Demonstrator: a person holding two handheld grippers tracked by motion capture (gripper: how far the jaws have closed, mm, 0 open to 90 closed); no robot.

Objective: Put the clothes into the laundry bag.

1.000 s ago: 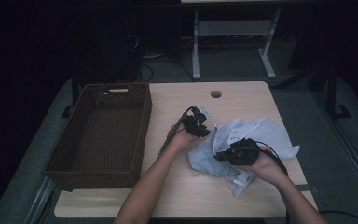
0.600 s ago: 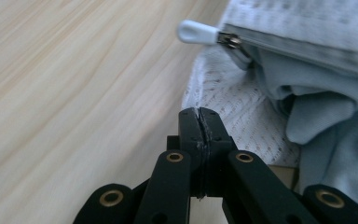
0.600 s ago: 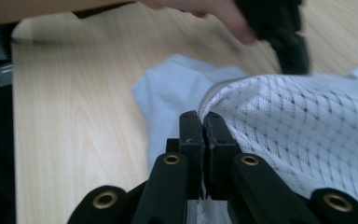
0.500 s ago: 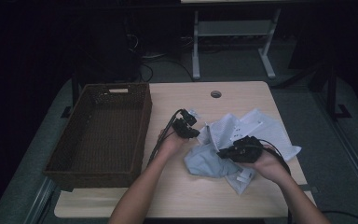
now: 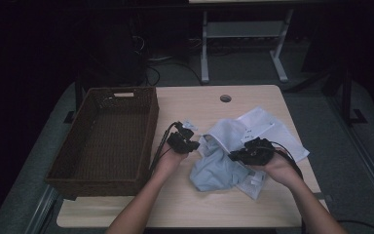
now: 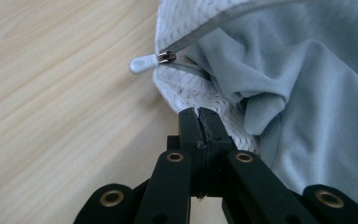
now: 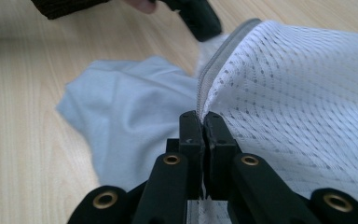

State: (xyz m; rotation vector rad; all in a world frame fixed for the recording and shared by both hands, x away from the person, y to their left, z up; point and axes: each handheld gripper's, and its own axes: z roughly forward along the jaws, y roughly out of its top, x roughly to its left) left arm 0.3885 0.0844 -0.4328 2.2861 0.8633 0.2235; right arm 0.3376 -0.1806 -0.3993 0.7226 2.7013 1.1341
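White mesh laundry bag (image 5: pixel 268 129) lies on the counter (image 5: pixel 209 100), each hand-held gripper, left (image 6: pixel 199 113) and right (image 7: pixel 200 116), clamped on its zipper rim, seemingly holding the mouth open around the pale blue garment (image 5: pixel 214 168).

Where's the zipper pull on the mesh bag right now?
In the left gripper view, the zipper pull lies on the wooden table at the mesh bag edge, just above the left claw.
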